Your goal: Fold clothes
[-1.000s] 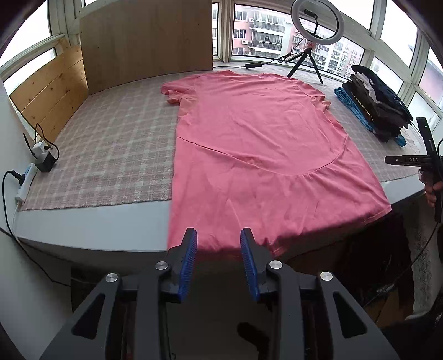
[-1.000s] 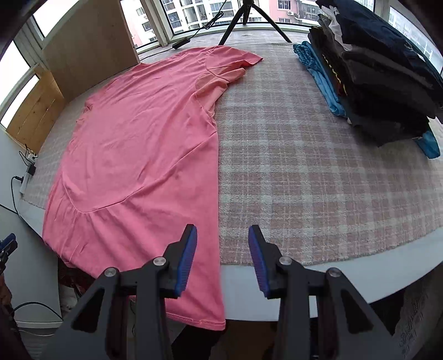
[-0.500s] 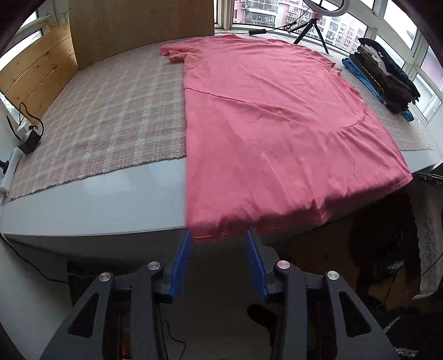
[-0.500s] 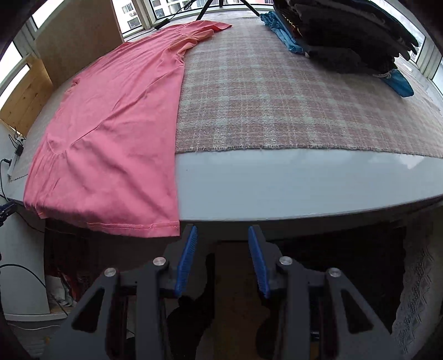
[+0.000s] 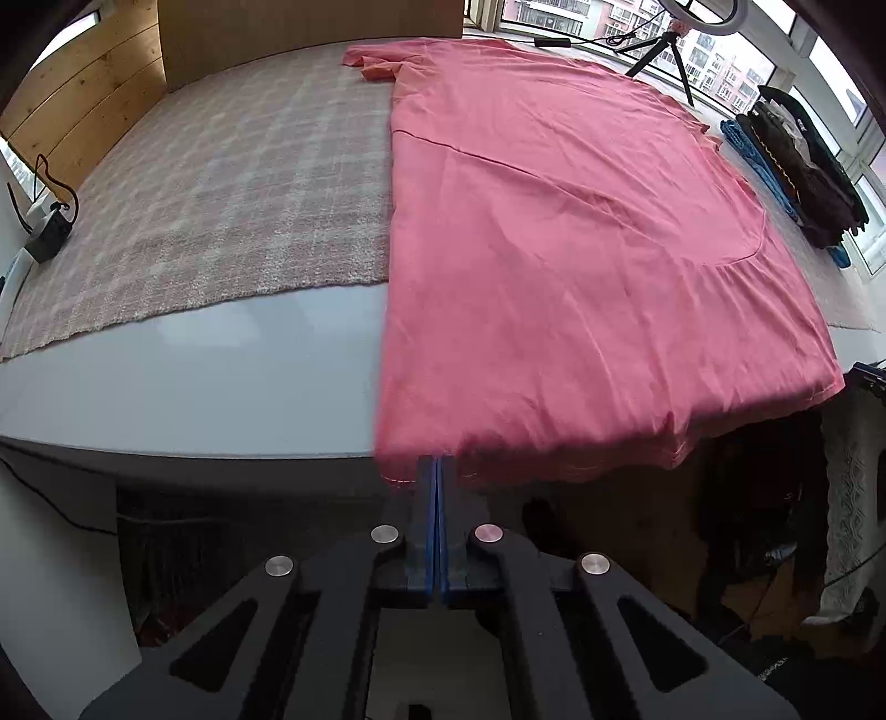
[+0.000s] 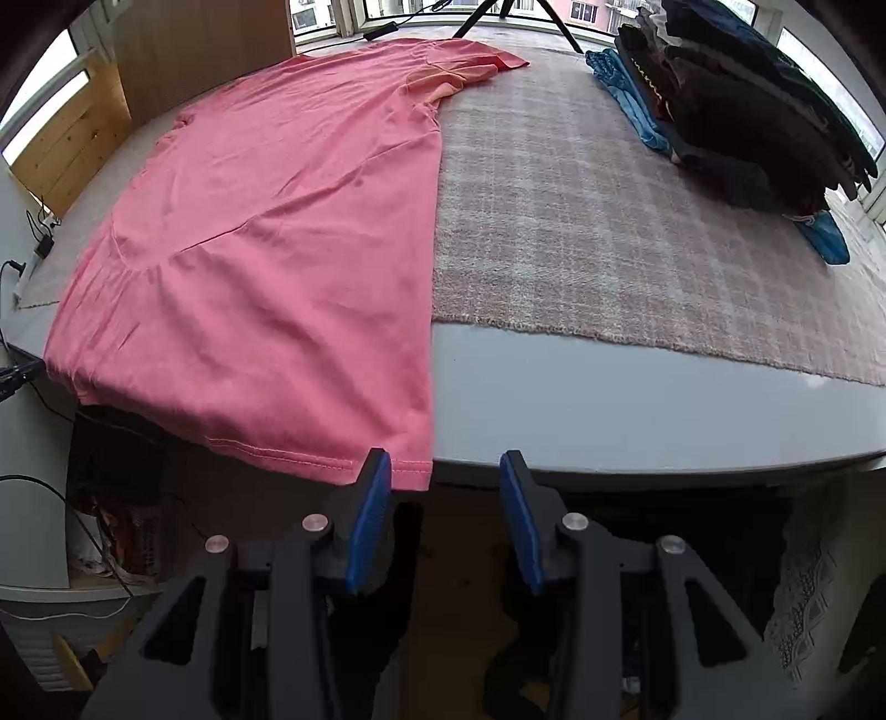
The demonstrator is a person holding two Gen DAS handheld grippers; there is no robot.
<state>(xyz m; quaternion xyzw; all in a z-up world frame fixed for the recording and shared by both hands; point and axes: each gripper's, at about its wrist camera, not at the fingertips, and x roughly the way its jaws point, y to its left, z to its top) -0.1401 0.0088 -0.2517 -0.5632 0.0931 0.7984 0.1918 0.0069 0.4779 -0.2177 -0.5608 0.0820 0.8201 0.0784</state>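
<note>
A pink T-shirt (image 5: 554,249) lies flat on the table, collar end far and hem hanging over the near edge. In the left wrist view my left gripper (image 5: 436,462) is shut on the hem near the shirt's left corner, the blue pads pressed together with the cloth edge at their tips. In the right wrist view the same shirt (image 6: 277,249) fills the left half. My right gripper (image 6: 443,471) stands open just below the table edge. The hem's right corner hangs beside its left finger (image 6: 372,498), and the pads are not pressing on it.
A checked mat (image 6: 609,221) covers the grey table (image 6: 609,399). A stack of folded dark clothes (image 6: 747,111) sits at the far right. A ring-light tripod (image 5: 664,50) and a wooden board (image 5: 304,27) stand at the back, with a plug adapter (image 5: 47,238) at the left.
Both grippers sank to the table's front edge and closed in on the hem. The left jaws went from open to shut on the hem. The right gripper shifted left toward the hem's right corner.
</note>
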